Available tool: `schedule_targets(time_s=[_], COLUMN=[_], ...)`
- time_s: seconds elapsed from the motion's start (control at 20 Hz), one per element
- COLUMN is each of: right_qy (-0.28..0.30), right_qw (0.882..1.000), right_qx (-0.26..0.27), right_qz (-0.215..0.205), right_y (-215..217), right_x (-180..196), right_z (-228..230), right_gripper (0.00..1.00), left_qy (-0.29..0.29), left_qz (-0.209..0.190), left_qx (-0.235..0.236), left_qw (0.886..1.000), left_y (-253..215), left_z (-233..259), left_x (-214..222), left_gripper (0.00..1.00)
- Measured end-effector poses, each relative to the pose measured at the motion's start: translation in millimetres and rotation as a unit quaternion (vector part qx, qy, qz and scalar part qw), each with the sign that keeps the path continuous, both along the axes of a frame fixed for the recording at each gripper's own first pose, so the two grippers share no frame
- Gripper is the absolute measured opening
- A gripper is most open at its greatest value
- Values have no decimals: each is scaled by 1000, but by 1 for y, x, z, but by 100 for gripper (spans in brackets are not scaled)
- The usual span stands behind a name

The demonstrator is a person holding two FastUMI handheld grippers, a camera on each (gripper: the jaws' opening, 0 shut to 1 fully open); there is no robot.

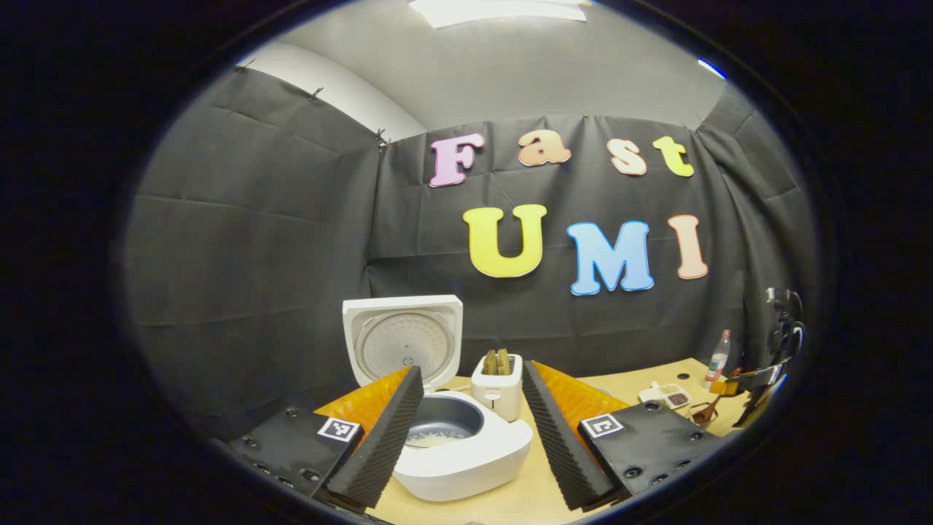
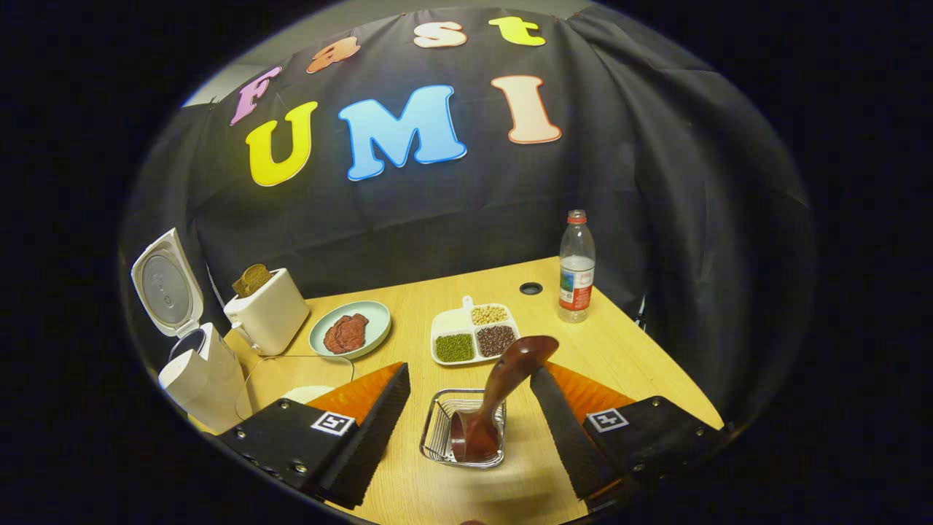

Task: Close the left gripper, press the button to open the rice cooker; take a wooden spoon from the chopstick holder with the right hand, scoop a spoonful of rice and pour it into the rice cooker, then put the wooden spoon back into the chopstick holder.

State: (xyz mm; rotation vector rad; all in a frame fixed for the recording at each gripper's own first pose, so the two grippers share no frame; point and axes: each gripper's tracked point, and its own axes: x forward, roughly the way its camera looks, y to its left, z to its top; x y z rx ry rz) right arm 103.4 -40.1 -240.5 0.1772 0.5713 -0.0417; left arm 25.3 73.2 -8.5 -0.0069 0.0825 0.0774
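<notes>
Rice cooker (image 1: 452, 437) sits lid-up between your spread left gripper (image 1: 472, 437) fingers on the light wooden table (image 2: 627, 357), black cloth walling the booth, while your right gripper (image 2: 470, 430) gapes empty around the wooden spoon (image 2: 503, 394) standing in the wire chopstick holder (image 2: 437, 430) at 6 o'clock.

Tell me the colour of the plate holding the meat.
Pale green plate, clearest in the right gripper view, beside the toaster.
</notes>
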Motion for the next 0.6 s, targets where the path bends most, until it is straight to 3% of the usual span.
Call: schedule_targets(time_s=[0.45, 0.6], right_qy=[-103, -127], right_qw=[991, 987], right_qx=[-81, -99], right_qz=[22, 24], right_y=[-17, -19], right_x=[-40, -50], right_z=[109, 138], right_gripper=[99, 99], left_qy=[-13, -14], left_qz=[50, 70], left_qx=[9, 5], left_qw=[999, 997], left_y=[50, 75], left_z=[29, 38], left_x=[70, 101], left_gripper=[95, 91])
